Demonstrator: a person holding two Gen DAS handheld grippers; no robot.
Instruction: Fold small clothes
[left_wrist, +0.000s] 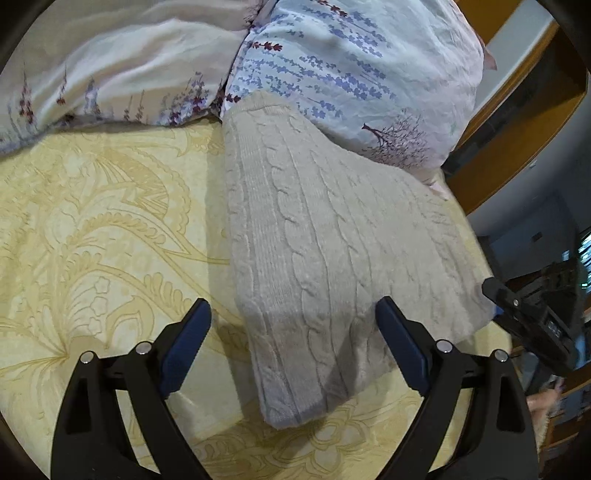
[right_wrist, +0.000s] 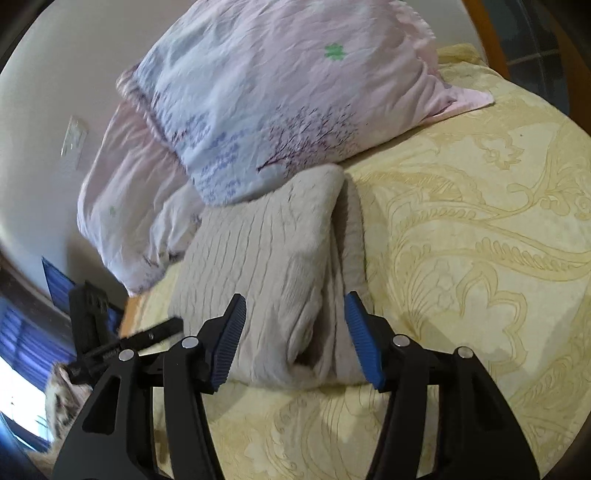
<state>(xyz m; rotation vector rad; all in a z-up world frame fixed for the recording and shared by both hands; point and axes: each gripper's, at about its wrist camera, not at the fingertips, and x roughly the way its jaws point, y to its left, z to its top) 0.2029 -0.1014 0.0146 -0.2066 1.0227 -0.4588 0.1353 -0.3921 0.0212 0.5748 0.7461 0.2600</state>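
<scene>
A beige cable-knit sweater (left_wrist: 332, 251) lies folded on the yellow patterned bedspread (left_wrist: 92, 229), its far end against a floral pillow (left_wrist: 351, 62). My left gripper (left_wrist: 293, 314) is open, its blue pads either side of the sweater's near corner, just above it. In the right wrist view the same sweater (right_wrist: 266, 266) shows as a folded bundle with a fold seam on its right side. My right gripper (right_wrist: 295, 314) is open and straddles the near end of the bundle. The other gripper shows at the right edge of the left view (left_wrist: 532, 317) and at the left edge of the right view (right_wrist: 110, 332).
Two floral pillows (right_wrist: 280, 92) are stacked at the head of the bed, a second pale one (left_wrist: 122, 70) to the left. The bed's edge and a wooden frame (left_wrist: 517, 122) lie to the right of the sweater. The yellow bedspread (right_wrist: 480, 240) spreads around.
</scene>
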